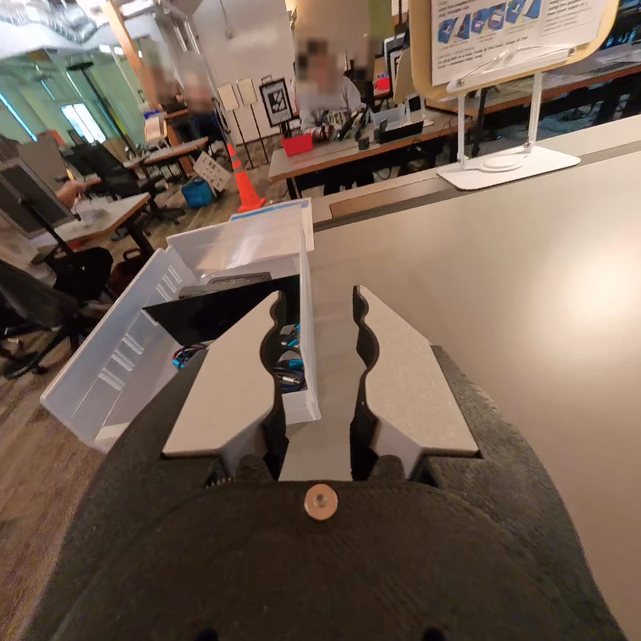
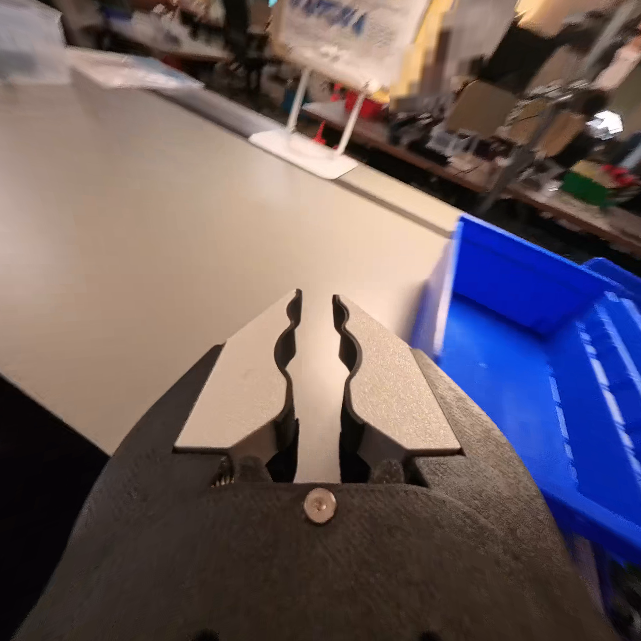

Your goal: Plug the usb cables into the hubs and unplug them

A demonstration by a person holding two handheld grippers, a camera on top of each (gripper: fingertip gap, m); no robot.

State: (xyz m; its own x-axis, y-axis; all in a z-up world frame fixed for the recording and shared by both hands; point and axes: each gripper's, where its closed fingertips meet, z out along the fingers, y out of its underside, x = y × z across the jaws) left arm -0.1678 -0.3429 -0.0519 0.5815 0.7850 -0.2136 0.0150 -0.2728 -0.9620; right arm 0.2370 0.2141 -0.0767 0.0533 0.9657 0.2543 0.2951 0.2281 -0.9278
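In the left wrist view a clear plastic bin (image 1: 114,350) stands at the table's left edge. It holds several blue braided usb cables (image 1: 291,373) and black flat items, one a black hub-like box (image 1: 239,279). My left gripper (image 1: 317,295) is open and empty, hovering over the bin's right wall. In the right wrist view my right gripper (image 2: 316,296) is open a little and empty, above the bare beige table (image 2: 156,208). A blue plastic bin (image 2: 527,364) sits just right of it, and no contents show in the part in view.
A white stand with a paper sign (image 1: 506,163) sits at the table's far edge; it also shows in the right wrist view (image 2: 312,152). Other tables, chairs, an orange cone (image 1: 246,184) and people lie beyond. The right wrist view is blurred.
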